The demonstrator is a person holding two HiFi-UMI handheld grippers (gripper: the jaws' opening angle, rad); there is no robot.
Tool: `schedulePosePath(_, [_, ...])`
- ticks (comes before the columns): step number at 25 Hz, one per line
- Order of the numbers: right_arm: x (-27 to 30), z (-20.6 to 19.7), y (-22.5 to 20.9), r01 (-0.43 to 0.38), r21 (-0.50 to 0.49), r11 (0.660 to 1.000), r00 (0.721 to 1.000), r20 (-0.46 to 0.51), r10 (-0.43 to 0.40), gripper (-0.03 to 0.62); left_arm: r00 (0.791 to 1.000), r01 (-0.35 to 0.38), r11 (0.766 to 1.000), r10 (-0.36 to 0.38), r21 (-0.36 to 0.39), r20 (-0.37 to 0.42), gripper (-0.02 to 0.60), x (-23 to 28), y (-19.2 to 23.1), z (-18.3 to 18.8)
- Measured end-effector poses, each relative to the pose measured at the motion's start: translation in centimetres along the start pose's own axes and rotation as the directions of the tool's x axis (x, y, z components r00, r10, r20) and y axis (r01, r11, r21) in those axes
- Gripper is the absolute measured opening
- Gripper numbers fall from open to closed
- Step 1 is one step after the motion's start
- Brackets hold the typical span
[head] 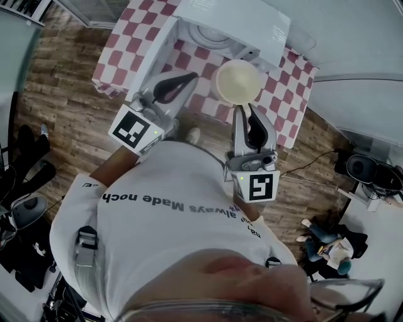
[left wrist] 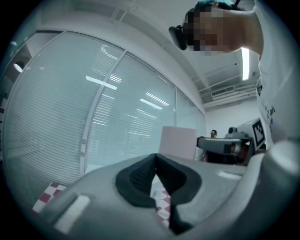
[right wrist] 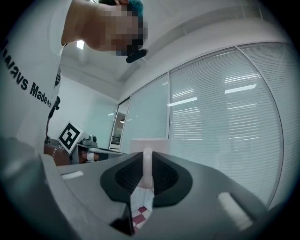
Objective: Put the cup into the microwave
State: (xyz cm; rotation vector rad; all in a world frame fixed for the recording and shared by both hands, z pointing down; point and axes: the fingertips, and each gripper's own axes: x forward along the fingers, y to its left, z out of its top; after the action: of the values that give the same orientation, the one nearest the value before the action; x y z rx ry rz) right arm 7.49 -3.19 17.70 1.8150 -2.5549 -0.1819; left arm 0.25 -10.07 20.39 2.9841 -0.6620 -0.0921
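Note:
A cream cup (head: 238,82) hangs over the red-and-white checkered table (head: 135,25), just in front of the white microwave (head: 249,19). The microwave's door (head: 153,60) stands open and its turntable (head: 211,34) shows inside. My right gripper (head: 244,110) is shut on the cup's near rim; in the right gripper view that thin white rim (right wrist: 147,168) stands upright between the black pads (right wrist: 164,176). My left gripper (head: 187,79) hovers left of the cup by the open door, shut with nothing in it. In the left gripper view, its jaw tips (left wrist: 156,158) meet.
The table's front edge (head: 208,119) lies just beyond the person's body. Wooden floor surrounds it, with black equipment (head: 25,182) at the left and a cable and bags (head: 327,242) at the right. Glass walls with blinds (right wrist: 225,117) fill both gripper views.

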Motion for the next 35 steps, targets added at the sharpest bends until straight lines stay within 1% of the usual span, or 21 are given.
schedulePosePath(5, [-1.0, -1.2, -1.0, -0.019, -0.007, 1.0, 1.0, -0.015, 0.019, 0.04, 1.0, -0.011, 1.0, 0.011, -0.007, -0.008, 0.003, 1.0, -0.7, -1.1])
schedulePosePath(8, [-1.0, -1.7, -1.5, -0.003, 0.023, 1.0, 1.0, -0.011, 0.003, 0.04, 1.0, -0.017, 1.0, 0.017, -0.022, -0.017, 0.003, 1.4, -0.8, -2.1])
schedulePosePath(10, [-0.9, -2.4, -1.8, 0.005, 0.035, 0.999, 1.0, -0.013, -0.005, 0.04, 1.0, -0.017, 1.0, 0.016, -0.015, -0.024, 0.003, 1.7, -0.6, -2.8])
schedulePosePath(13, [-0.8, -4.4, -2.2, -0.008, 0.019, 1.0, 0.999, -0.034, 0.009, 0.04, 0.999, -0.015, 1.0, 0.015, -0.001, -0.033, 0.003, 2.5, -0.1, -4.0])
schedulePosePath(18, [-0.1, -7.6, -3.0, -0.007, 0.028, 1.0, 0.998, -0.056, 0.009, 0.04, 0.999, -0.025, 1.0, 0.025, 0.009, -0.028, 0.003, 3.7, 0.8, -6.3])
schedulePosePath(22, [0.9, -10.4, -3.8, 0.006, 0.038, 0.999, 0.998, -0.07, -0.003, 0.04, 0.999, -0.034, 0.999, 0.034, -0.007, -0.039, 0.003, 4.6, 1.9, -8.7])
schedulePosePath(25, [2.0, -12.8, -4.5, 0.013, 0.038, 0.999, 0.997, -0.08, -0.01, 0.04, 0.997, -0.052, 0.998, 0.049, -0.045, -0.059, 0.003, 5.5, 3.1, -10.6])
schedulePosePath(27, [2.7, -14.3, -4.9, 0.017, 0.036, 0.999, 0.996, -0.088, -0.014, 0.038, 0.996, -0.067, 0.996, 0.063, -0.057, -0.068, 0.003, 6.0, 4.0, -11.9])
schedulePosePath(35, [5.3, -19.8, -6.4, 0.048, 0.038, 0.998, 0.994, -0.104, -0.044, 0.04, 0.992, -0.096, 0.995, 0.093, -0.039, -0.088, 0.003, 8.2, 7.3, -17.3])
